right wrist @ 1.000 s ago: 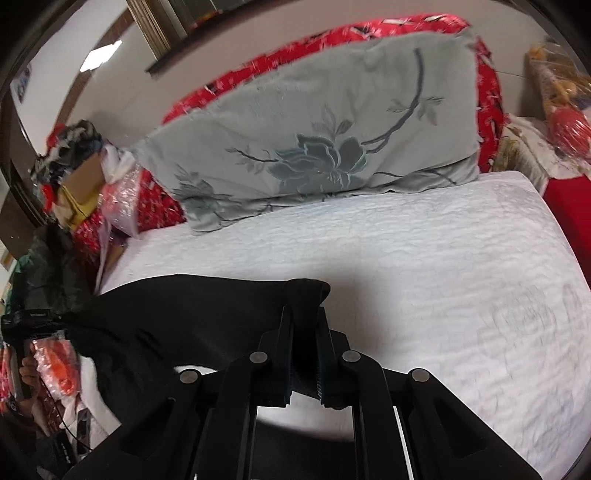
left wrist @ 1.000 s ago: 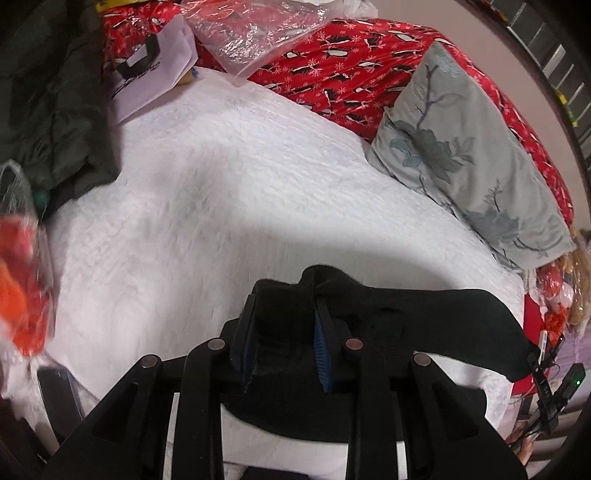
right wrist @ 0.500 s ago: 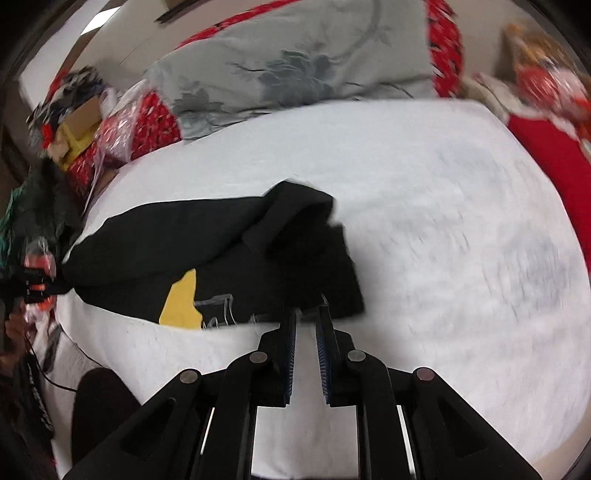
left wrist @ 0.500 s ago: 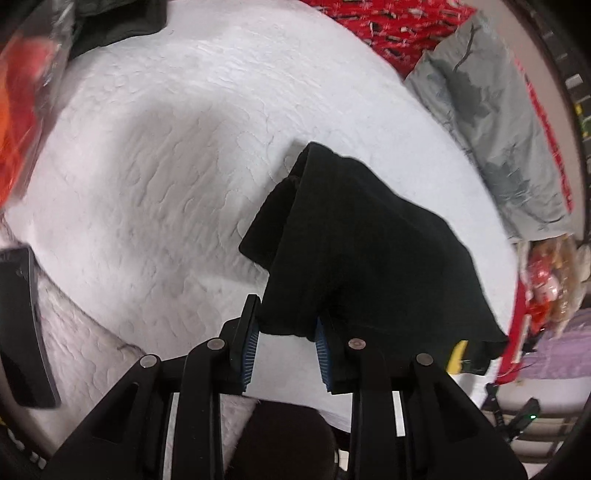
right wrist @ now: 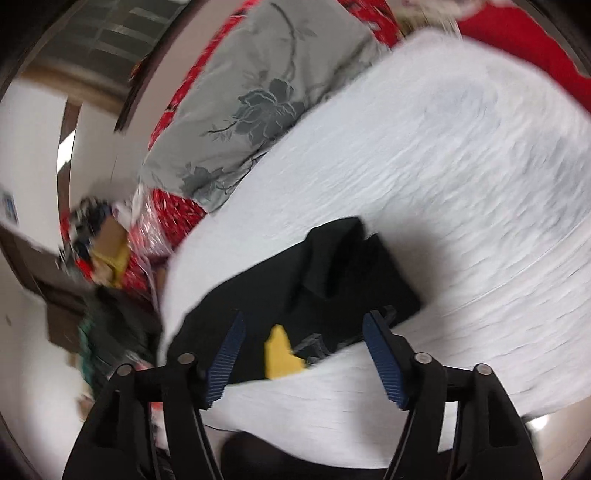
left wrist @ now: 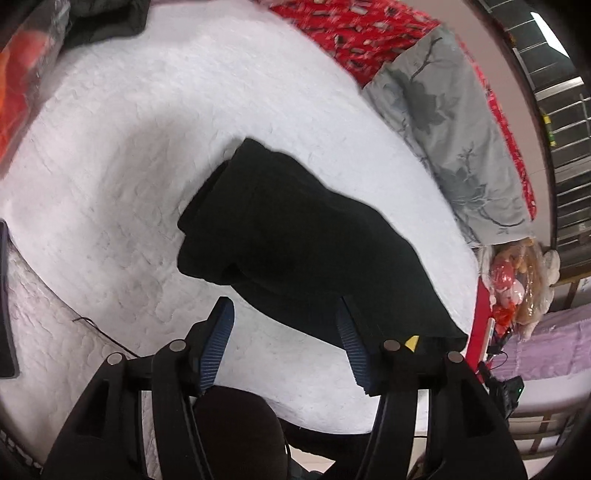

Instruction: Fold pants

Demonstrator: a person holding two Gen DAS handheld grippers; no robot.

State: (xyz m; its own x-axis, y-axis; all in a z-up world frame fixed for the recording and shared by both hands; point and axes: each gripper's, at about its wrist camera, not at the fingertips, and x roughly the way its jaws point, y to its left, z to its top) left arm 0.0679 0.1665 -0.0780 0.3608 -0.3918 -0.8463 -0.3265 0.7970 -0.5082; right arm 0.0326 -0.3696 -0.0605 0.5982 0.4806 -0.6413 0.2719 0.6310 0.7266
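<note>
The black pants (left wrist: 295, 236) lie folded in a thick bundle on the white quilted bed (left wrist: 147, 147). In the right wrist view the same black pants (right wrist: 332, 273) show a yellow patch (right wrist: 280, 354) near their front edge. My left gripper (left wrist: 284, 332) hangs just above the near edge of the bundle. Its jaws are opening and the blue pads do not press on the cloth. My right gripper (right wrist: 303, 343) hovers over the edge with the yellow patch, jaws opening, the fabric lying loose below and between the pads.
A grey flowered pillow (left wrist: 454, 122) leans against red patterned bedding (left wrist: 351, 33) at the back. Dark clothes (left wrist: 99, 18) and an orange bag (left wrist: 18, 81) sit at the far left. A dark flat object (left wrist: 5, 302) lies at the bed's left edge.
Both grippers lowered the pants onto the bed and let go. Their jaws went from shut on the fabric to wide apart. The right view has rolled.
</note>
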